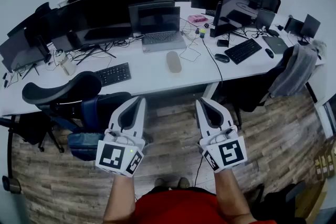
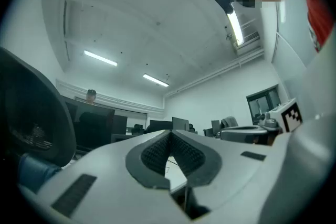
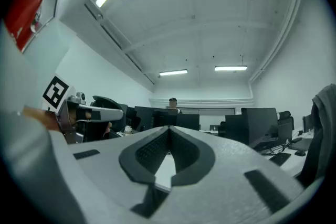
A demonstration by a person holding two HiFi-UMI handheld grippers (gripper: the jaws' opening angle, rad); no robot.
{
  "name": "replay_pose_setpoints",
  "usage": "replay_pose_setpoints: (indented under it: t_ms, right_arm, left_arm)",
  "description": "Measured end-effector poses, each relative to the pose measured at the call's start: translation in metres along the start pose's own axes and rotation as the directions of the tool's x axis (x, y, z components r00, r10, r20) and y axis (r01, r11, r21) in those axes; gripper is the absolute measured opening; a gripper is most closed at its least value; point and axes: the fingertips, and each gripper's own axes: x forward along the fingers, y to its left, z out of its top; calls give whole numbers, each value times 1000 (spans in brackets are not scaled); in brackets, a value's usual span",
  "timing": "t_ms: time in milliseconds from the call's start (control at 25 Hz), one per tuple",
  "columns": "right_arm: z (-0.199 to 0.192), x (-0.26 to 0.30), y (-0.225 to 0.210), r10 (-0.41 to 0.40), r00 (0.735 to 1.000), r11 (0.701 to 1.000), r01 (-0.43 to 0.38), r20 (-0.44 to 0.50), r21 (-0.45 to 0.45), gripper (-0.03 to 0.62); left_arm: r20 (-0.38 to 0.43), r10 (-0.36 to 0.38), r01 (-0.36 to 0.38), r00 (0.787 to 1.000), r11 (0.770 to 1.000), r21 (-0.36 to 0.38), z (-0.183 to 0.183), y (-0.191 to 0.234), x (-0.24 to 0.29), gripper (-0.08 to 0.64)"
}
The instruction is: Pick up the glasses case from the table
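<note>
Left gripper and right gripper are hovering, jaws together, empty; the glasses case is lying on the far counter.

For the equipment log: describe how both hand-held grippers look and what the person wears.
The left hand-held gripper and the right hand-held gripper are both white, tapering shells lined with dark grey ribbed pads. Each carries a cube with black-and-white square markers at its base. The person wears a red top.

White left gripper, right gripper; red shirt
</note>
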Motion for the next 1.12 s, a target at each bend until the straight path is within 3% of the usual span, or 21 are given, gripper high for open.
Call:
replay_pose_setpoints:
  t_ms: [320, 640, 1120]
  right_arm:
    - [-2, 8, 12, -4, 1000, 999, 4, 8, 48, 3]
    - [-15, 25, 31, -23, 999, 1000, 23, -45, -3, 4]
    - [-46, 94, -7, -44, 996, 999, 43, -79, -10, 5]
  left_arm:
    - [4, -11, 11, 1000, 1000, -7, -2, 8, -6, 11]
    - [26, -44, 45, 999, 998, -40, -12, 25, -4, 11]
    - [12, -23, 24, 1000, 998, -63, -41, 54, 53, 11]
